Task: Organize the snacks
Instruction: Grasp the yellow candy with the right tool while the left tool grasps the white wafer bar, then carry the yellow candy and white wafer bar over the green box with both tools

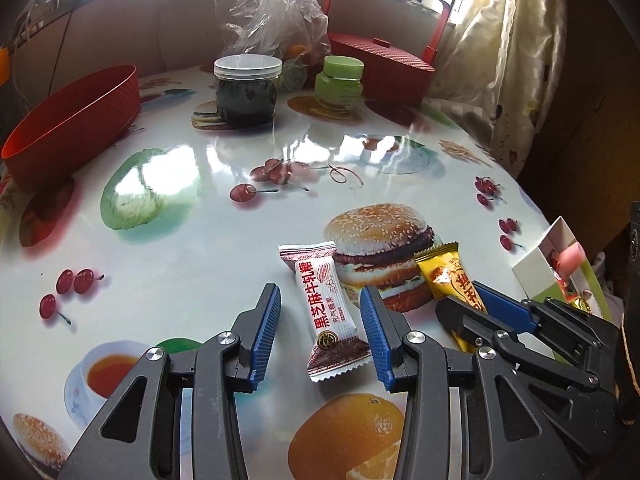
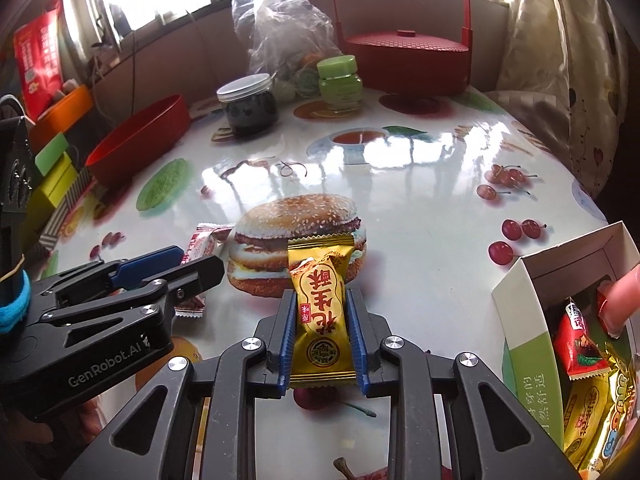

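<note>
Two wrapped snacks lay on the desk (image 1: 208, 216) over the burger print: the yellow snack (image 2: 320, 320) was pinched in the right claw (image 2: 321, 334), pads pressed on both sides. The white snack (image 1: 330, 312) sat flat between the spread pads of the left claw (image 1: 320, 334), neither pad touching it. White-green box (image 2: 520, 320) with more snacks stood at the right edge; red bowl (image 1: 72, 128) far left, jars (image 1: 246, 90) behind.
</note>
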Demonstrator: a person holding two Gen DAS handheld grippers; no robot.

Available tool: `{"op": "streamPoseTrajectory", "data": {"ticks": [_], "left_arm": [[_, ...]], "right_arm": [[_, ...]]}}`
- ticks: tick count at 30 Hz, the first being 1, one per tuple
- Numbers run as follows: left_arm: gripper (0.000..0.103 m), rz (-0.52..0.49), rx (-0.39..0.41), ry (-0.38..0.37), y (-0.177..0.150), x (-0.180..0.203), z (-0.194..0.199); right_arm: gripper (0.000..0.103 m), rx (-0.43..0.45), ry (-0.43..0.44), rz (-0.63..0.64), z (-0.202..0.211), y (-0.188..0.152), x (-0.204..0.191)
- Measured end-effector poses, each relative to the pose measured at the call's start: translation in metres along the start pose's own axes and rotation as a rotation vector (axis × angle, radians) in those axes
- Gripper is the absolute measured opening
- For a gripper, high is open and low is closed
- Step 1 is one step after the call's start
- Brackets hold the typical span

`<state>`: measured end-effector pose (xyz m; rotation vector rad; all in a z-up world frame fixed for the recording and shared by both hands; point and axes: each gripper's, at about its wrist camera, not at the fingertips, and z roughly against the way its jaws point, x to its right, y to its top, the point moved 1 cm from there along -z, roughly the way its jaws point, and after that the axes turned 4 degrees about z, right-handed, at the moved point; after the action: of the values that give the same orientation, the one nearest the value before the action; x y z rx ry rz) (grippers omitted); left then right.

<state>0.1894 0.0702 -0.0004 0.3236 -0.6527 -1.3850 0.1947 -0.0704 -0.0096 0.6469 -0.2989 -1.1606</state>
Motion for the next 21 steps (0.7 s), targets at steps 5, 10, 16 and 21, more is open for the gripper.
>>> {"op": "streamPoseTrajectory", "data": {"ticks": [5, 10, 16, 21], "left_arm": [[0.043, -0.011, 0.010, 0.019, 0.0003, 0.0025, -0.0015], [0.043, -0.009, 0.019, 0.027, -0.0013, 0.0025, -0.0004], [0.027, 0.001, 0.023, 0.037, -0.0007, -0.0016, 0.0000], [0.021, 0.002, 0.028, 0.045, -0.0012, -0.0040, 0.0016]], "right_arm": [[0.023, 0.001, 0.000, 0.000, 0.0003, -0.0001, 0.0005], [0.023, 0.000, -0.001, 0.002, 0.0003, -0.0003, 0.0001], [0.023, 0.000, 0.000, 0.000, 0.0003, -0.0002, 0.0000], [0.023, 0.000, 0.001, 0.000, 0.0002, -0.0001, 0.0001]]}}
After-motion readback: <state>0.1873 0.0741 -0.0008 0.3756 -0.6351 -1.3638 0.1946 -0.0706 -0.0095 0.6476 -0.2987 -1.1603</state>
